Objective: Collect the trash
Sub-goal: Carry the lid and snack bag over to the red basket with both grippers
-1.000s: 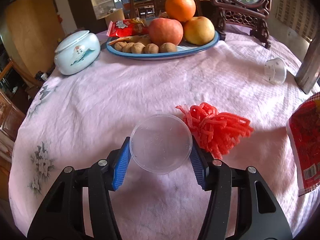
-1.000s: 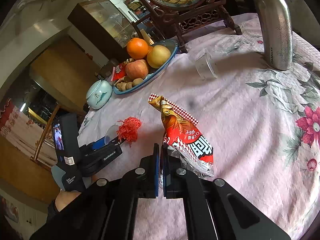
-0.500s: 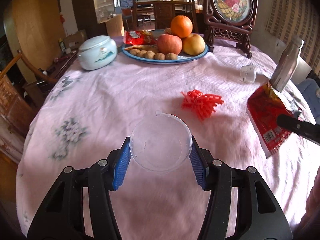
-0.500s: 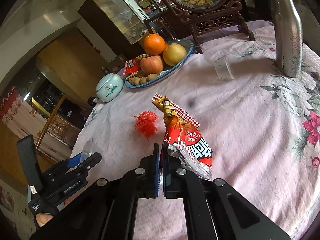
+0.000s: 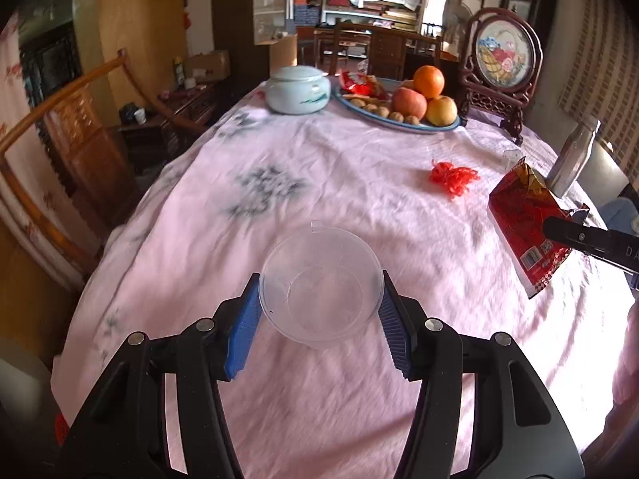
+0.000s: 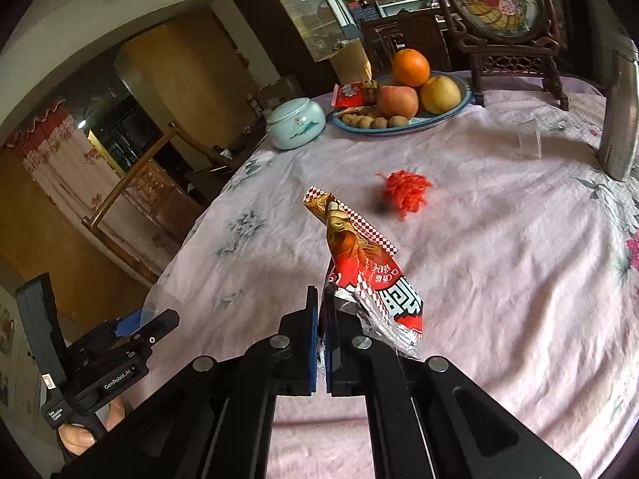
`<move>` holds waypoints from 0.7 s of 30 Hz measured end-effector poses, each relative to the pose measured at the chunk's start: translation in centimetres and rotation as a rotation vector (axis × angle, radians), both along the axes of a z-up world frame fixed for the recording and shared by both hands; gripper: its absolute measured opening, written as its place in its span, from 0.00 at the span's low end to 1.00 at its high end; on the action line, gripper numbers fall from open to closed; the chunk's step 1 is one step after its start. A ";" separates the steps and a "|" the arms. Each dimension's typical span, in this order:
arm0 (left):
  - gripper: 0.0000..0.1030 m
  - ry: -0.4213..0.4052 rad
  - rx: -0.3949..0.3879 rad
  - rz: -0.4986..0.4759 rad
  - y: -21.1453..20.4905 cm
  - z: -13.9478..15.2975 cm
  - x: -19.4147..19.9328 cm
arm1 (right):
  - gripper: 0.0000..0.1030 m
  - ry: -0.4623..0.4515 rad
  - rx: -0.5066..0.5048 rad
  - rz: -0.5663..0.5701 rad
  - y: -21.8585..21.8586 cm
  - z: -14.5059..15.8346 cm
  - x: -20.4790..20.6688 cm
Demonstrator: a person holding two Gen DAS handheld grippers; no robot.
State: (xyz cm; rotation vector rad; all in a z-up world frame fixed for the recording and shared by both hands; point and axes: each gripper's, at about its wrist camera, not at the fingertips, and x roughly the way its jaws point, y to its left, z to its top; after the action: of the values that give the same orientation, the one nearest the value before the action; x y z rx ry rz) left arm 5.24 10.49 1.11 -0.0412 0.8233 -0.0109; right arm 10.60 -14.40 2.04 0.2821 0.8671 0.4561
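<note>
Left gripper (image 5: 319, 311) had its blue pads (image 5: 243, 329) clamped on opposite edges of a clear plastic lid (image 5: 321, 285), held above the near part of the pink tablecloth (image 5: 319, 167), off the surface. Right gripper (image 6: 322, 343) had jaws pinched nearly together on the torn foil end of a red snack wrapper (image 6: 359, 255); wrapper stuck up and forward from the fingers, lifted clear of the cloth. In the left wrist view the same wrapper (image 5: 523, 219) hung at the right edge with the right gripper's tip on it.

Red mesh netting (image 6: 405, 189) lay loose on the cloth mid-table, beyond the wrapper, touched by neither gripper; also seen right of centre from the left wrist (image 5: 455, 175).

Far side: blue fruit plate (image 5: 399, 123) with orange (image 5: 428, 81), apple, pear and walnuts; pale lidded ceramic jar (image 5: 297, 94) just left of it; carved wooden screen (image 5: 501, 68) to the right. Steel bottle (image 6: 621, 119) stood at far right, small clear cup (image 6: 529, 137) near it.
</note>
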 end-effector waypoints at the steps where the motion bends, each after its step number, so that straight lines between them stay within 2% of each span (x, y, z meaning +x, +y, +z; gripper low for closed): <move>1: 0.54 0.000 -0.009 0.013 0.8 -0.1 -1.0 | 0.03 -0.001 -0.001 0.014 0.8 0.0 -0.6; 13: 0.54 -0.024 -0.056 0.158 7.3 -0.7 -9.7 | 0.03 -0.027 -0.030 0.200 10.8 0.1 -7.9; 21: 0.54 -0.036 -0.070 0.216 9.4 -1.1 -13.1 | 0.03 -0.047 -0.055 0.255 14.1 -0.4 -11.6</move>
State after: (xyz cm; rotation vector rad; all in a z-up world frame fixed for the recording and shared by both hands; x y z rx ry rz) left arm -7.83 19.89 0.05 -0.1951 0.7789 0.1626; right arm -0.97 -0.31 1.60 0.1099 0.8721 0.6716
